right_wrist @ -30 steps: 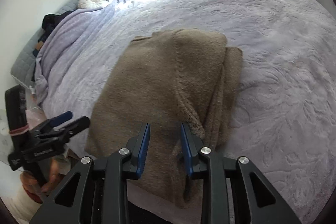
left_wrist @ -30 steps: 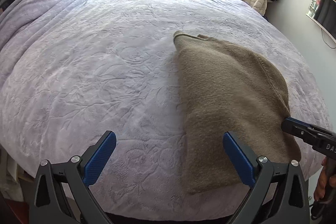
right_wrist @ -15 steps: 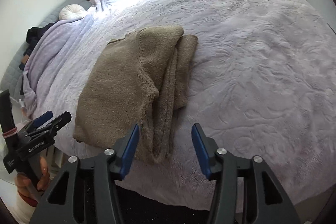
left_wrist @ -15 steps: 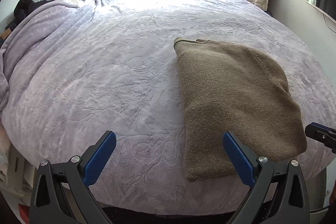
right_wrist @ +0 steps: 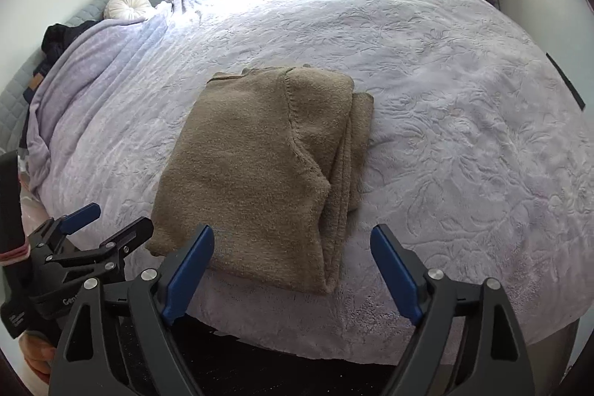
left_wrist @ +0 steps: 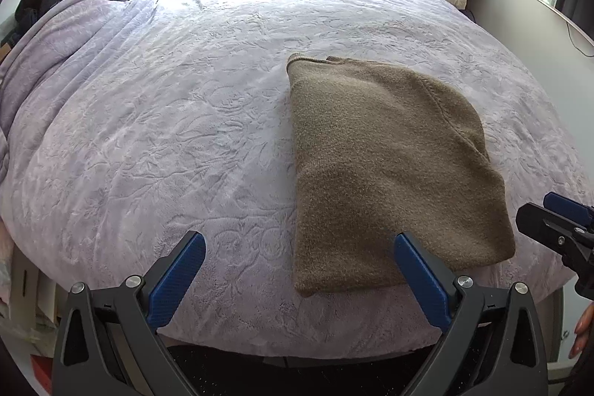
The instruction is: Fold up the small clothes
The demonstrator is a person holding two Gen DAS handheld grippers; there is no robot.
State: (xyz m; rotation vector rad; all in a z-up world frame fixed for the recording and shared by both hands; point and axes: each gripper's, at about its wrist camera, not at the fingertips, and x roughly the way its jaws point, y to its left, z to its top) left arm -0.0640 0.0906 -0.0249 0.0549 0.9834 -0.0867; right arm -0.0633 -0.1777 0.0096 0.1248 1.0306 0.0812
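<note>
The brown sweater is lying folded on the lilac bedspread, close to the near edge of the bed, its layered edges stacked along the right side and a seam running down the top panel. The right gripper is hanging just off that near edge with its jaws opening wide and nothing between them — the blue pads are clear of the fabric. The left gripper is hovering at the same near edge with its jaws spread and empty; the sweater's near left corner is showing between its fingers, but the pads are not pressing on it. Judging from this, the fold looks close to done, and what is left is probably one more halving or a tidy-up. To do that well, both grippers should be taking the near hem at its two corners, biting through every layer so the stacked right edge is not splaying, then carrying the hem level toward the far edge of the bed — lowering rather than dropping, since the thick knit will likely spring back if released early.
</note>
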